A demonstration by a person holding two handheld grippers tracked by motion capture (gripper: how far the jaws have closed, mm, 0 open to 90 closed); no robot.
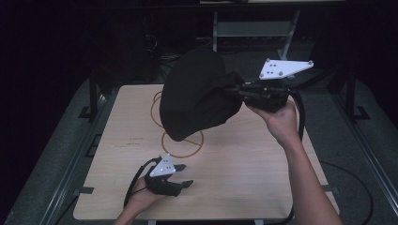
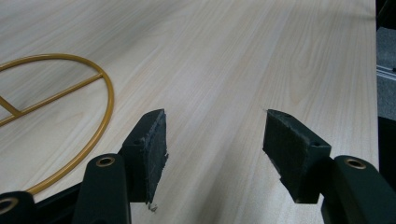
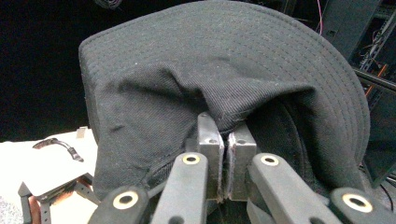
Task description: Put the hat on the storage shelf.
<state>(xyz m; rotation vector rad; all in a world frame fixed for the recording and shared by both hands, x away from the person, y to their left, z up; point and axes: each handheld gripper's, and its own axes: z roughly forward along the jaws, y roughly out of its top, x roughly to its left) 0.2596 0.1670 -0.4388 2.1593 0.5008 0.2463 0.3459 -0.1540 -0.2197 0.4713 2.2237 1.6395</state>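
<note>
Right gripper (image 1: 237, 91) fingers clamped on black hat (image 1: 197, 96), held aloft above far half of table (image 1: 244, 178). Left gripper (image 1: 184, 174) fingers spread wide, holding nothing, near front edge, beside gold wire ring (image 1: 165, 145); bare table toward right edge.

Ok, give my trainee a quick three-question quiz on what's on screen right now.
1. True or false: the left claw is shut on the gold wire hanger.
2. Which claw holds the black hat? A) left B) right C) both
3. Fill in: the hat hangs above the ____, clear of it.

Key:
1. False. Its jaws stand apart with nothing between them, low over the wooden table beside the hanger.
2. B. The right claw pinches the hat's fabric, jaws closed on it.
3. Table.
</note>
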